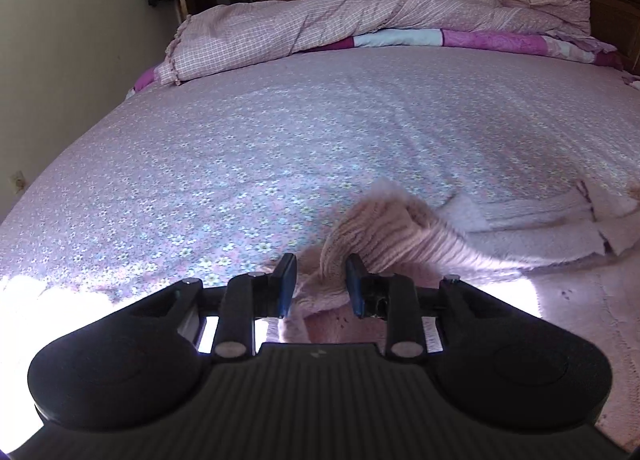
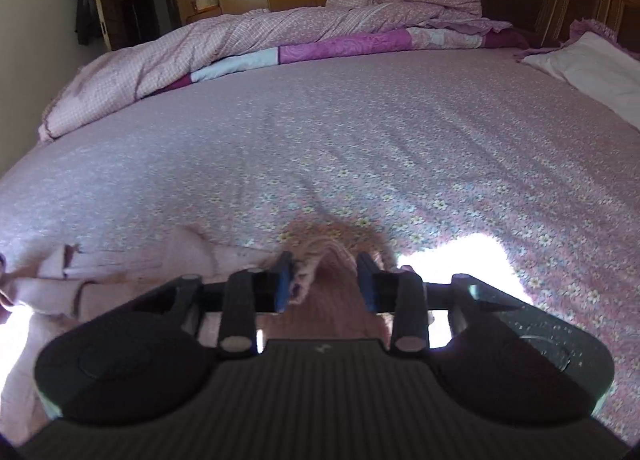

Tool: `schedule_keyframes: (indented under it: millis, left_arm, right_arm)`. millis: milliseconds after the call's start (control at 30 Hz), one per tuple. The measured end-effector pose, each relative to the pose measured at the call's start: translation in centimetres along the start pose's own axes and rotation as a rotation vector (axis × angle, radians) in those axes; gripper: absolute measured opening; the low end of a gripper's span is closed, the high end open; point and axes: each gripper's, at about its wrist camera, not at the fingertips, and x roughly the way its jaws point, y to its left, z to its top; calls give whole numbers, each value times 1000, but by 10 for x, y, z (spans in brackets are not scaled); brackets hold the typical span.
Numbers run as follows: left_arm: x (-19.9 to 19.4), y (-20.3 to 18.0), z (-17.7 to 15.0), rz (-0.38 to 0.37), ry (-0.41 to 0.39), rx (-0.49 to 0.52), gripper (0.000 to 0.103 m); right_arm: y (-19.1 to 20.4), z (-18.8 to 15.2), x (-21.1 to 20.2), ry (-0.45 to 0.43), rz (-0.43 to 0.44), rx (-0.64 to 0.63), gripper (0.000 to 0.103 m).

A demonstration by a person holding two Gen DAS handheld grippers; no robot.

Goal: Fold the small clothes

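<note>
Now, on the left side, the left gripper [image 1: 320,280] stands low over the bed sheet [image 1: 240,148], near the front edge of the bed. Its two blue fingers [image 1: 286,288] are a little apart, and a ribbed pink part of the sweater [image 1: 384,236] lies between them. The knit fills the gap and rises up in a blurred fold in front of the fingers, so this gripper seems to be clenched on the cloth, but the contact itself is not sharp. To the right of this fold the pale pink body of the sweater spreads flat on the sheet toward the right edge of the left view.

In the right wrist view the same sweater [image 2: 120,276] lies at the lower left, flat and a little wrinkled, touching the sheet [image 2: 320,132]. The right gripper [image 2: 325,280] is at its right end. A bunch of ribbed pink knit sits between its blue fingers [image 2: 283,284] and touches the left finger; I cannot tell if the fingers really press it. A bright patch of sunlight falls on the sheet just beside this gripper, on its right.

Far behind, a checked pink quilt [image 2: 160,56] lies in a heap along the far side of the bed, and a white pillow [image 2: 592,64] rests at the right, near the dark wooden headboard [image 2: 560,0].
</note>
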Motion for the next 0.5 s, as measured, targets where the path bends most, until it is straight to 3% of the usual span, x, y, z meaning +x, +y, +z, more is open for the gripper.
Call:
schedule_keyframes:
  millis: [33,167,333,500]
  left_arm:
    - [1,3,0,11,3,-3,35]
    - [-4,19,-1,34,7,-44,35]
    - [-27,20,-2,11,-33,-39,35]
    - [-44,6,-4,-59,-44,-13,37]
  right_arm:
    - [-1,-2,0,-15,-17,-17,60]
    - [-9,-8,-3,-12,0,-27,61]
    - [-7,-12,-17,-38,22,-67,61]
    - [2,-13,-35,-87,49,-170,60]
